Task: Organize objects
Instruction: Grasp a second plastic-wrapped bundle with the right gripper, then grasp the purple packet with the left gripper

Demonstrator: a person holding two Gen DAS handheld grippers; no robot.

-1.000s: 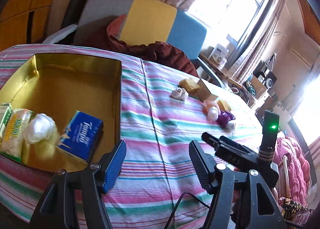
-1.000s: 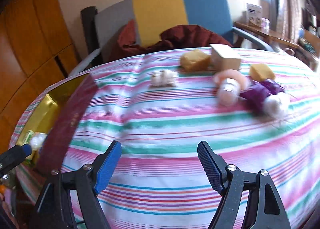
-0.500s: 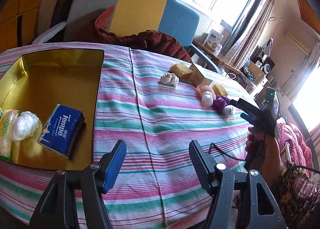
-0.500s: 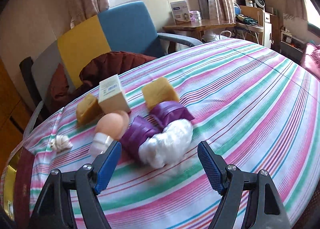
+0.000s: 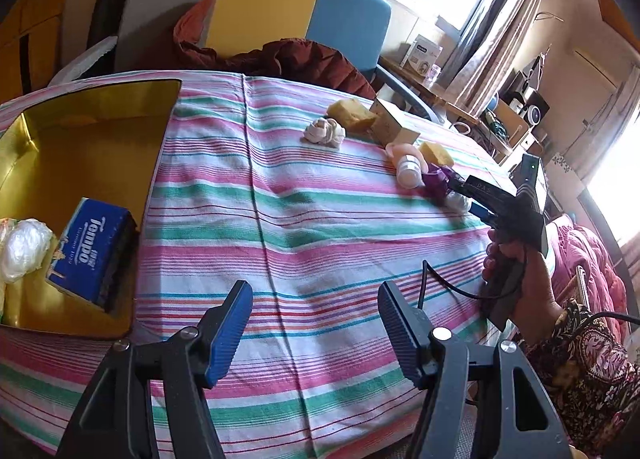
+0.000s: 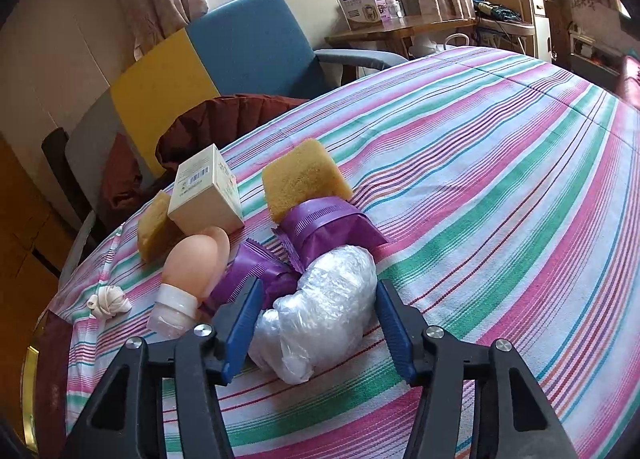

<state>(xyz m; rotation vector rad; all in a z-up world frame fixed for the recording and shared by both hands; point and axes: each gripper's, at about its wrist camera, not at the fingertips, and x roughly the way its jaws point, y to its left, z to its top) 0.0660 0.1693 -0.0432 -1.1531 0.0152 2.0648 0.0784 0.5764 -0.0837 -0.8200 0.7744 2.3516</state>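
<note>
Right gripper (image 6: 316, 323), newly astride plastic bundle (image 6: 320, 319), fingers closing, right-side gap.

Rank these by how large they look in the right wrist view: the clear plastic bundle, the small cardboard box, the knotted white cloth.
1. clear plastic bundle, though it lies nearest the camera, which inflates it
2. small cardboard box
3. knotted white cloth

A table covered by a pink, green and white striped cloth (image 5: 304, 219) was seen. On it were laid an open gold tin box (image 5: 80, 131), two yellow sponges (image 6: 304, 183), a cream cardboard box (image 6: 206, 195), a knotted white cloth (image 5: 323, 131), a pink bottle (image 6: 188, 279), purple wrappers (image 6: 328, 227) and a crumpled clear plastic bag (image 6: 324, 311).
</note>
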